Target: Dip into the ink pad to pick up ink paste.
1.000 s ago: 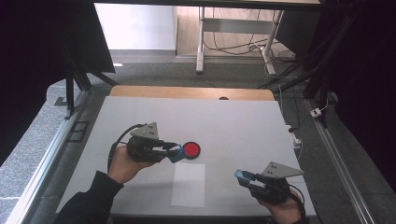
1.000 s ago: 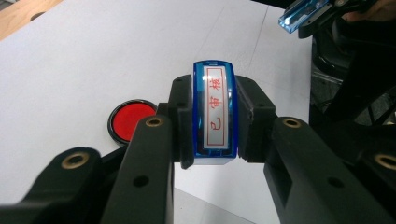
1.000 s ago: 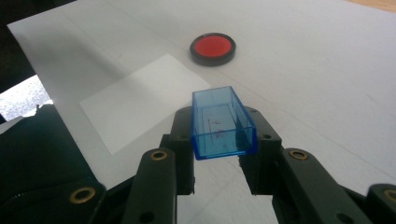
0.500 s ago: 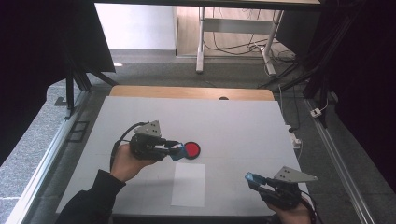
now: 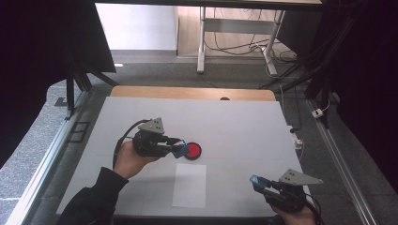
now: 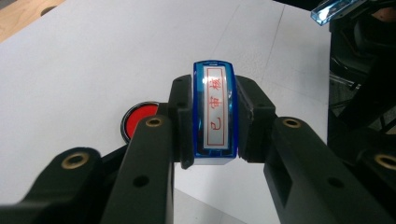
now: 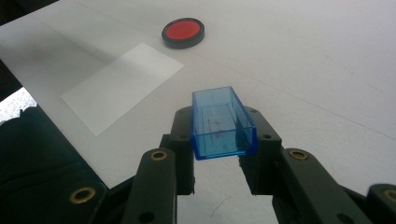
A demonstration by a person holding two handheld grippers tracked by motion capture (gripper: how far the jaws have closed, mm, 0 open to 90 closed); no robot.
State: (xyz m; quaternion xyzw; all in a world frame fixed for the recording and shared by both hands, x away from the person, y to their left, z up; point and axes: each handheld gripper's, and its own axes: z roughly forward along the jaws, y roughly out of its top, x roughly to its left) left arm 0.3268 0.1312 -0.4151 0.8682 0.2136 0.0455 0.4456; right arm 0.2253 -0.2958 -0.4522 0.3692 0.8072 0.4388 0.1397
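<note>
Got the ink pad point(image 5: 193, 150) sitting on the table point(image 5: 244, 122) about mid-way, with the sheet of paper point(image 5: 189, 185) flat just in front of it, nearer the person's edge. Left gripper point(image 5: 174, 149) right beside the pad on its left, stamp point(image 6: 215, 112) clamped between the jaws. Right gripper point(image 5: 261, 183) way off at the near right corner, well apart from paper and pad, gripping the stamp cap point(image 7: 222, 122).

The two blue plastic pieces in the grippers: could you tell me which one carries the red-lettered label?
The stamp clamped in the left gripper; the cap in the right gripper is hollow, clear blue.
</note>
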